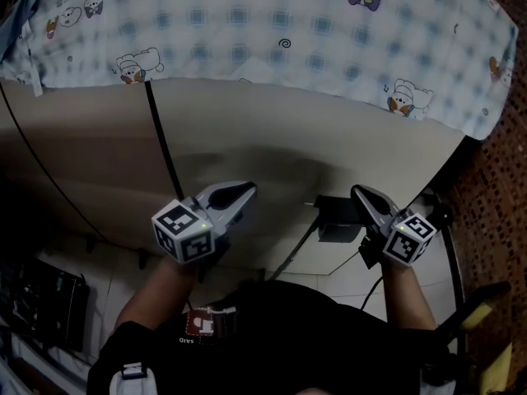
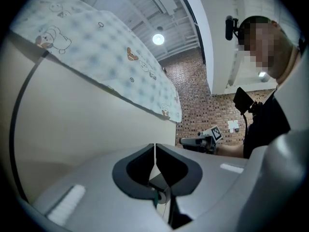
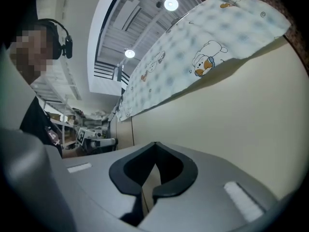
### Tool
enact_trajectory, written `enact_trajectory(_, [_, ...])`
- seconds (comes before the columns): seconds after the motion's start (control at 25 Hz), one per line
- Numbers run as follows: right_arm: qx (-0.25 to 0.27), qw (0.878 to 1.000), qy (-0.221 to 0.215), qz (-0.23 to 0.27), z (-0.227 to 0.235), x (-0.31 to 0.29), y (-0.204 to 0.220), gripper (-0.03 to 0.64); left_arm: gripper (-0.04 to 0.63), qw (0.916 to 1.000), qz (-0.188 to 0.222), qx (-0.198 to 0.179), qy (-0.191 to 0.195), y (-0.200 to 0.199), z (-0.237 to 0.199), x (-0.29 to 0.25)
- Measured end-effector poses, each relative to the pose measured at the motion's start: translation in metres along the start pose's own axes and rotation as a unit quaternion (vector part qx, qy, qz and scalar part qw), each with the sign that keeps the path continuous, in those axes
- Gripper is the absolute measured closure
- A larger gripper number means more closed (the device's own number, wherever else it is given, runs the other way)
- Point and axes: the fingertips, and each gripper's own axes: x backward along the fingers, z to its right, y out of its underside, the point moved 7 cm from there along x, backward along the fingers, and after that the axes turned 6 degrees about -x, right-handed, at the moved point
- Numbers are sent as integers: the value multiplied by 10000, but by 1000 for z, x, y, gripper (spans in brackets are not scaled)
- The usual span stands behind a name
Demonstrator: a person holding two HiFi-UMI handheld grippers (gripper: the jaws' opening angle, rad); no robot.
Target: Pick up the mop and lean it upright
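Mop (image 1: 333,219): there it is, low against the beige panel (image 1: 272,138). It shows as a dark blocky piece with a thin dark pole slanting down-left to the floor tiles (image 1: 329,285). From up here I can't tell which end is the head.
Mop and grippers: neither one has it, and it sits between the two in the head view, nearer the right.
Right gripper (image 1: 362,196): the tip is just beside the dark block, and I can't tell whether they touch. The jaws are pressed together.
Right gripper, own view (image 3: 154,151): the dark pads meet in a thin seam with nothing between them. It's aimed along the panel, with the far gripper small in the distance.
Left gripper (image 1: 247,194): it's well left of the mop and pointing toward the panel. The jaws are pressed together and empty.
Left gripper, own view (image 2: 154,151): the pads are closed on a hairline seam with nothing in there. The other gripper and its marker cube (image 2: 216,133) show across the way.
Forearms: both reach in from the bottom of the head view.
Cloth (image 1: 272,31): it's pale blue check with cartoon bears, draped over the panel's top edge.
Cable (image 1: 160,138): a thin black line running down the panel face, left of the left gripper.
Right edge: there's a dark frame with yellow pieces (image 1: 478,313), and I can't make out what it is.
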Motion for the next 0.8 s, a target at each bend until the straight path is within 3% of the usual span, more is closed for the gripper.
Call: enact_trajectory(0.8, [245, 9997, -12, -95, -4, 0, 3, 604, 583, 9999, -54, -4, 135, -2, 2, -2])
